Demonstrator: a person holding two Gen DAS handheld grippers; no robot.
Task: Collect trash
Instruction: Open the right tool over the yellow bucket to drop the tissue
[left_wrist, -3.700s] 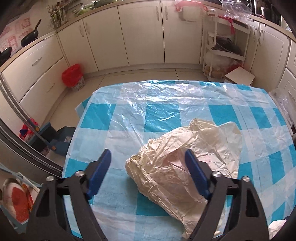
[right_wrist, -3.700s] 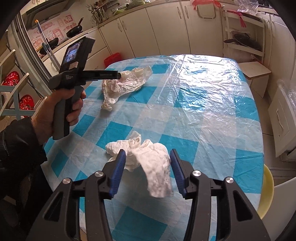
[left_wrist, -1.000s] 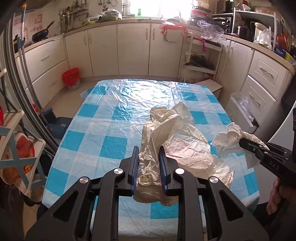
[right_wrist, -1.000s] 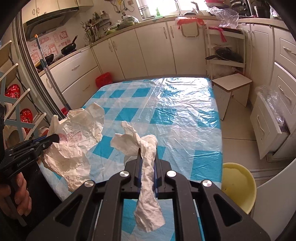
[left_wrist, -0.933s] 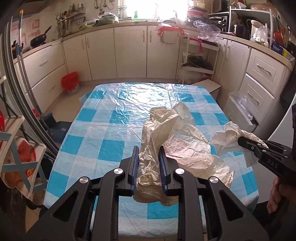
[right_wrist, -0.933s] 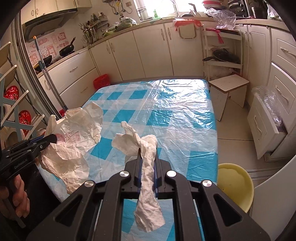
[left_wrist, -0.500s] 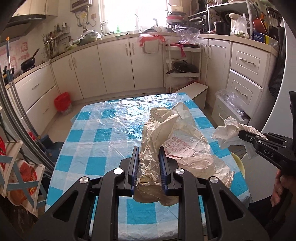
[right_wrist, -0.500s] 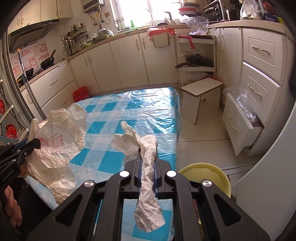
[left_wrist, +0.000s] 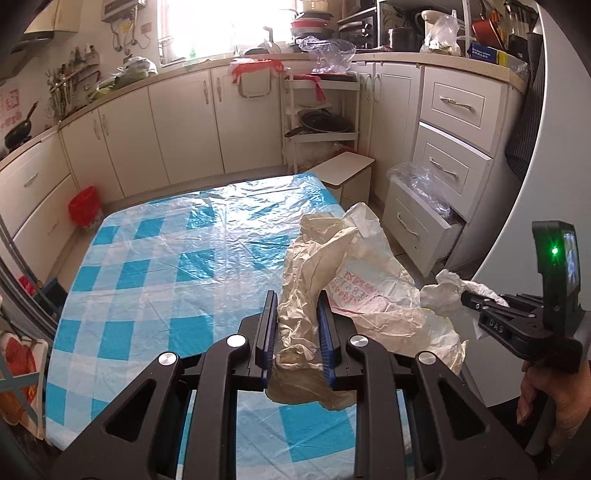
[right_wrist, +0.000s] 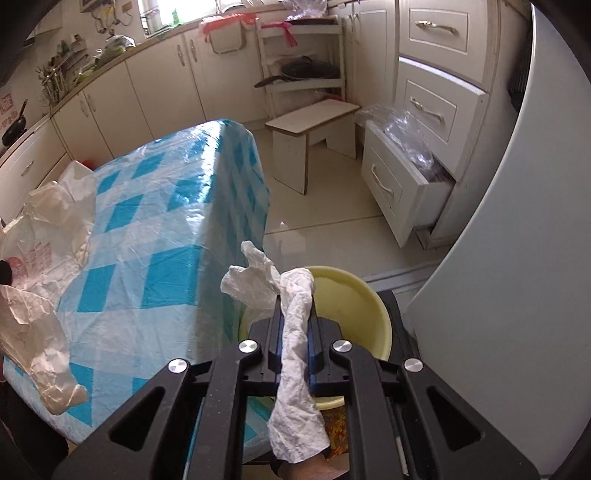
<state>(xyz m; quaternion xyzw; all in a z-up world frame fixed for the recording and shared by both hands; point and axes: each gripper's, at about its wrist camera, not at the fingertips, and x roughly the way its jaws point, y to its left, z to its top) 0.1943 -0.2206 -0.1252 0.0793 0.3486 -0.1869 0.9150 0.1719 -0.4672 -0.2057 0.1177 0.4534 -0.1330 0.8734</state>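
Right gripper pinches the tissue over the yellow bin; left gripper clamps the bag (centre over the bin before letting go)

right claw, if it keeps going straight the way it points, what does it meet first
Most likely the yellow basin on the floor beside the table; the right claw, shut on the white tissue, points down at it. Depth is unclear.

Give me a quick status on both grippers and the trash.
Left gripper shut on cream plastic bag. Right gripper shut on white tissue, above yellow basin beside table. Nothing in the way.
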